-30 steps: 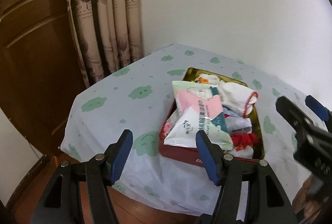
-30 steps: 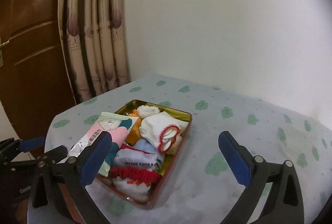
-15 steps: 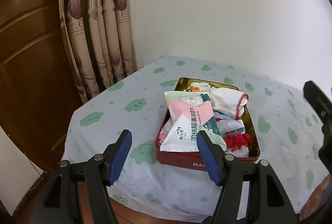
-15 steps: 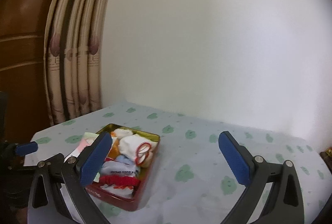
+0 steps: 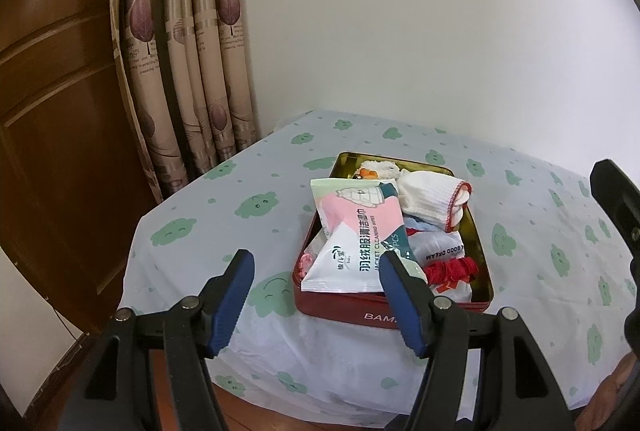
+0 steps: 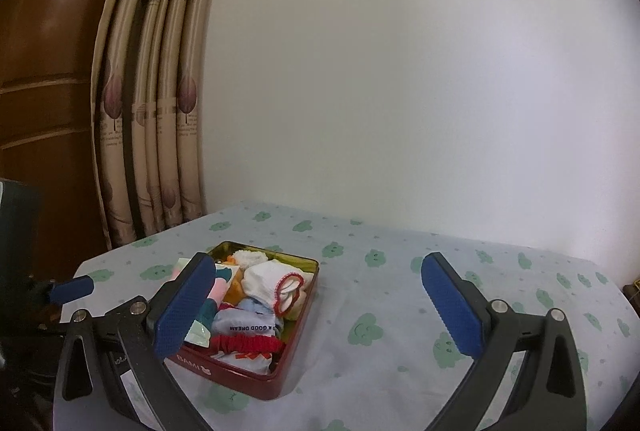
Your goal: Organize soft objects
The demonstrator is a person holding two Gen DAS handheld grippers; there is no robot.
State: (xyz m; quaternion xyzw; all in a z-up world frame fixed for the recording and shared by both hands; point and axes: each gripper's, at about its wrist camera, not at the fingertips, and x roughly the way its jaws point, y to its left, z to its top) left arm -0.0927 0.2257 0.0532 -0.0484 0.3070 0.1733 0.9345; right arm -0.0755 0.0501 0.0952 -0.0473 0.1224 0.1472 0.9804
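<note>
A red tin box (image 5: 344, 311) (image 6: 236, 375) with a gold inside sits on the table near its front edge. It holds a wipes packet (image 5: 360, 239), a white sock with red trim (image 5: 432, 203) (image 6: 268, 281), a red scrunchie (image 5: 452, 269) (image 6: 248, 345), a pale cloth with print (image 6: 244, 325) and a small fluffy toy (image 5: 378, 169). My left gripper (image 5: 316, 295) is open and empty, held back in front of the box. My right gripper (image 6: 320, 307) is open and empty, above the table to the right of the box.
The table wears a pale blue cloth with green cloud faces (image 5: 256, 203) (image 6: 400, 311). A beige curtain (image 5: 188, 71) and a brown wooden door (image 5: 60, 111) stand to the left. A white wall is behind.
Both grippers have pulled back and tilted up from the box. The box looks smaller and lower in the right wrist view. Nothing in the box has moved.
</note>
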